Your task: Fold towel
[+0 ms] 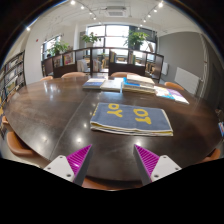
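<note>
- The towel [131,117] is being lined up for a first fold; it is lying flat on the round wooden table [50,115], just ahead of the fingers.
- A near edge is judged to be needed next.
- The gripper [113,161] is being held wide open, with nothing between its pads.
</note>
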